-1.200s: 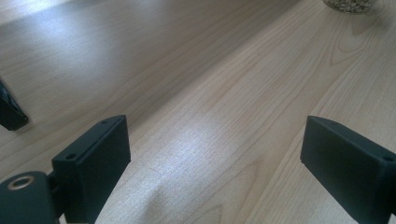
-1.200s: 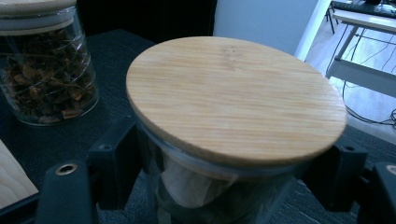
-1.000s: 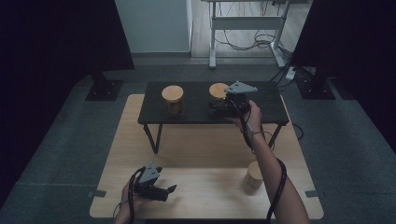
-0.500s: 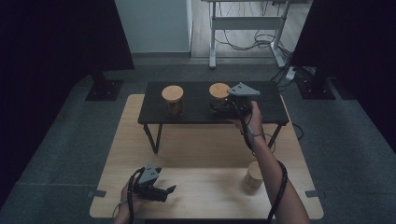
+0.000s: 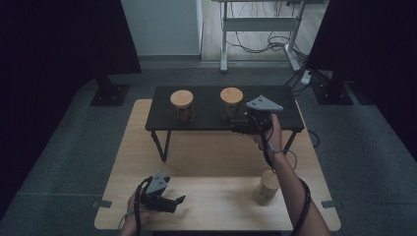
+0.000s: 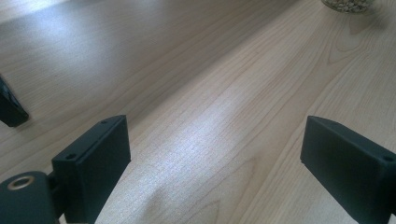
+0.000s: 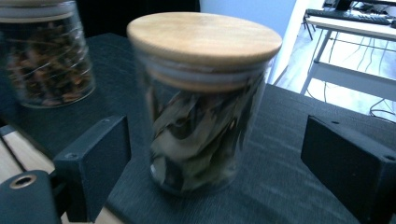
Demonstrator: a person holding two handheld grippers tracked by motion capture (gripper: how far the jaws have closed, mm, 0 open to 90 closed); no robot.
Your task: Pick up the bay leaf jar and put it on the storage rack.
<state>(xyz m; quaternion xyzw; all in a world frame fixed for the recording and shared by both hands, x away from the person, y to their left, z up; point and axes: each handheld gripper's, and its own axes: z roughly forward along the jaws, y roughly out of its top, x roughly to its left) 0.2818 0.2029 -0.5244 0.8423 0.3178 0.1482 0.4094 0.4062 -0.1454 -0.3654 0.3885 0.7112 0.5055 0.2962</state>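
Flanking a round glass jar (image 7: 205,107) with a smooth wooden lid, the right claw (image 7: 215,154) gapes wide, just opened.

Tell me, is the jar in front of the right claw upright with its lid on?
Yes. The jar stands upright on the black table, its wooden lid seated flat.

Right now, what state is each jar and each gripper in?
Jar of leaves: upright on the black bench, wooden lid on, between the open jaws, not gripped.
Second jar: upright on the bench, lid on, untouched.
Third jar: standing on the wooden table, lid on.
Right gripper: jaws have just been opening, now open.
Left gripper: open, nothing between its jaws, low over the table.
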